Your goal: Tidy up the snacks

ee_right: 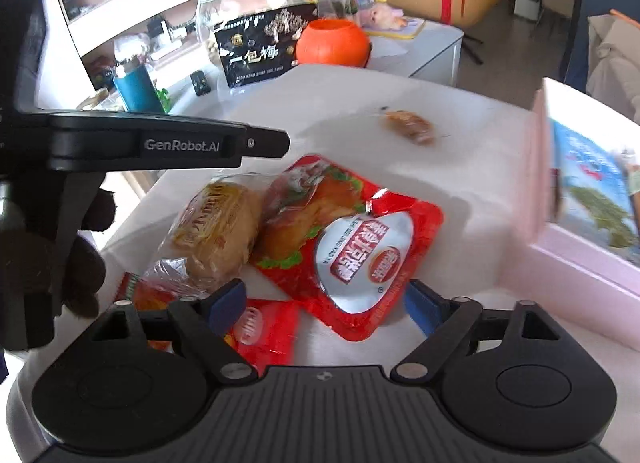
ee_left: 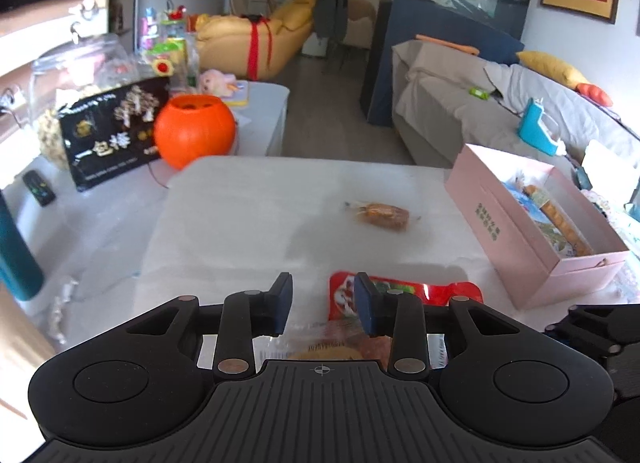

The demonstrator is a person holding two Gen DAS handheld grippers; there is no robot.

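On the white table [ee_left: 248,199], a red chicken packet [ee_right: 360,247] lies beside a bread roll in clear wrap [ee_right: 216,231], with another red packet [ee_right: 260,327] under them. My right gripper [ee_right: 326,303] is open wide just above the red chicken packet's near edge. My left gripper [ee_left: 323,299] hovers over the bread roll in clear wrap [ee_left: 320,349], jaws partly apart with bare table showing between them; from the right wrist it shows side-on [ee_right: 280,143]. A small brown wrapped snack [ee_left: 382,215] lies alone farther out. The pink box [ee_left: 500,223] at the right holds snacks.
An orange pumpkin bucket [ee_left: 194,131], a black printed box [ee_left: 108,135], a remote [ee_left: 39,187] and a teal bottle [ee_left: 16,247] stand on the lower table to the left. A dark gloved hand [ee_right: 88,255] holds the left gripper. A grey sofa [ee_left: 460,103] lies beyond.
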